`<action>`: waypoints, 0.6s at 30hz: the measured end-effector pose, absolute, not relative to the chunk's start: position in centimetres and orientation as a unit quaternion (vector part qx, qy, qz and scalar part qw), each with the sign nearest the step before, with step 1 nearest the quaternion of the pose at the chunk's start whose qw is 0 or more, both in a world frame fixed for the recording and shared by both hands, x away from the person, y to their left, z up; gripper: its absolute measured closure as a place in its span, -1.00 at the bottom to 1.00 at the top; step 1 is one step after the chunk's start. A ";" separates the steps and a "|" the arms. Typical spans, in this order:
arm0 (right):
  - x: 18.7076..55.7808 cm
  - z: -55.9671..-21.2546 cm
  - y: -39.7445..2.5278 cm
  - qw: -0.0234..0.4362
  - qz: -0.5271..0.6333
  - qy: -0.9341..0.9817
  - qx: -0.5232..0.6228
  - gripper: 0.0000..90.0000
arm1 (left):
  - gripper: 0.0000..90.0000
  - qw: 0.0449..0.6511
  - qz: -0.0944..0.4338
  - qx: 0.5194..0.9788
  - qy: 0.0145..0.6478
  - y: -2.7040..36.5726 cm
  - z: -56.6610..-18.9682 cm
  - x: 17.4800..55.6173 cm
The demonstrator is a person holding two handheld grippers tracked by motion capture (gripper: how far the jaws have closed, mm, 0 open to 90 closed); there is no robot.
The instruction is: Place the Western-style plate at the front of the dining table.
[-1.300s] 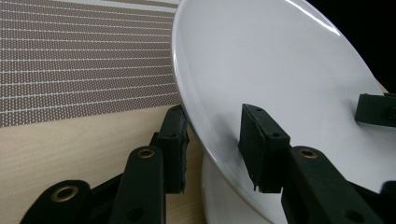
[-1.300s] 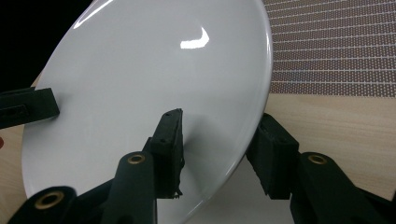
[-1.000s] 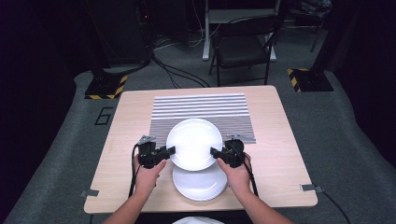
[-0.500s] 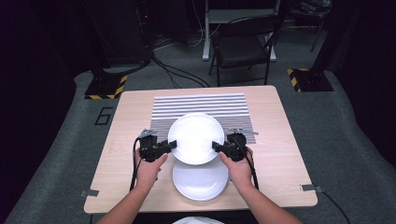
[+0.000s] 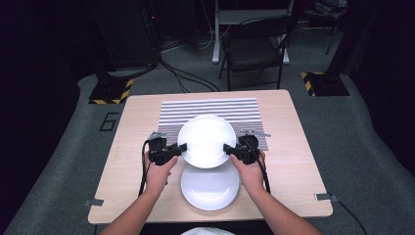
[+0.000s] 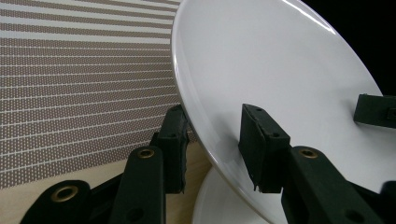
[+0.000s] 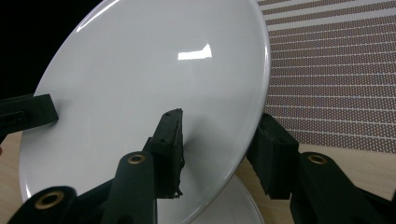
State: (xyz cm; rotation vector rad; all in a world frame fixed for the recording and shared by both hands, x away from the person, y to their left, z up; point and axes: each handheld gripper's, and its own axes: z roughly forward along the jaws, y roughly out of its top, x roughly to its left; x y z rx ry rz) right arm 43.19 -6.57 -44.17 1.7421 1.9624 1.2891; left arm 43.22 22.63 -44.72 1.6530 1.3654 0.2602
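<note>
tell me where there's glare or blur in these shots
High view: the lifted plate is washed out to flat white, and the room behind is nearly black. Right gripper view: a bright glare patch sits on that plate, while the striped mat stays sharp. Left gripper view: a thin highlight along the plate's rim.

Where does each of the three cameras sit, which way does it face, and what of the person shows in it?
High view: above the person's side, looking forward and down at the table; both forearms, left gripper and right gripper show.
Left gripper view: rides the left gripper, looking along its jaws across the held plate toward the striped mat.
Right gripper view: rides the right gripper, facing the opposite way.
Shared: the held plate, clamped at opposite rims above the lower plate.
</note>
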 end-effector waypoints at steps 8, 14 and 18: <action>43.9 -44.3 -6.3 0.109 0.438 0.668 0.591 0.30 | 0.38 0.469 0.110 0.672 0.562 22.9 -45.0 43.8; 44.3 -44.3 -5.8 0.110 0.435 0.671 0.590 0.30 | 0.39 0.466 0.113 0.668 0.569 23.2 -45.1 44.2; 44.8 -44.3 -5.6 0.108 0.434 0.671 0.591 0.30 | 0.39 0.466 0.113 0.669 0.568 23.5 -45.1 44.5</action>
